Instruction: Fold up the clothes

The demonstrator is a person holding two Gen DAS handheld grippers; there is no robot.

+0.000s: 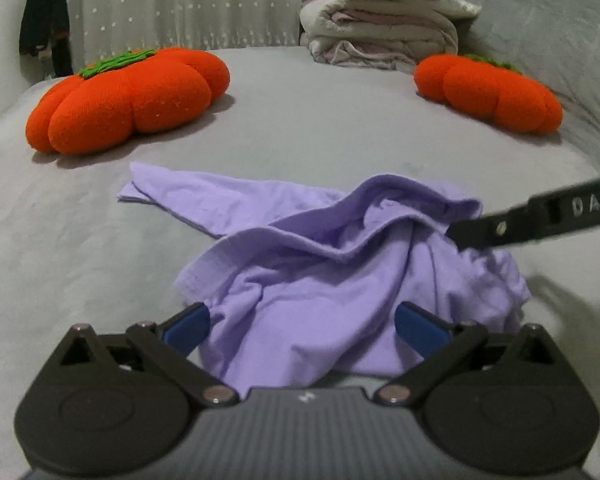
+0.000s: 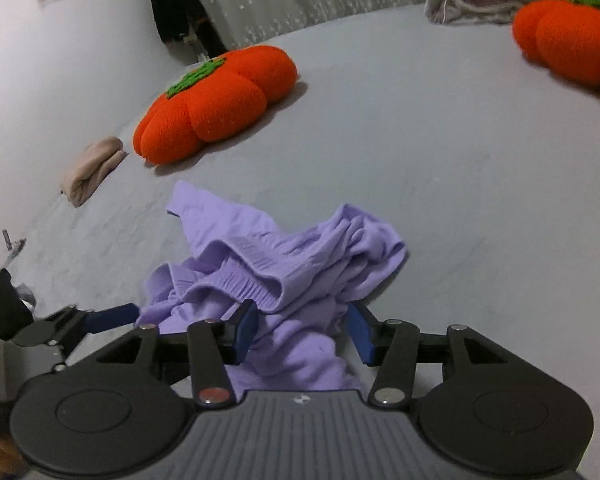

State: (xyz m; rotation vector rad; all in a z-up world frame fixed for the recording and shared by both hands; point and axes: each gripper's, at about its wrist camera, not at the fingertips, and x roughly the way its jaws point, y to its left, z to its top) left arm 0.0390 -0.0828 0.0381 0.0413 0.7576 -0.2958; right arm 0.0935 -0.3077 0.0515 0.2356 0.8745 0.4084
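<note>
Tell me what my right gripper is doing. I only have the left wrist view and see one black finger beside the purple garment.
Observer: The right gripper is open, with its blue pads either side of a bunch of the purple garment, not pinching it.
Operator: Any edge worth grabbing there?
Observer: A ribbed band, probably elastic, lies just ahead of one pad.
Operator: Anything else nearby?
Observer: A folded beige cloth lies beside the nearer orange pumpkin cushion.
</note>
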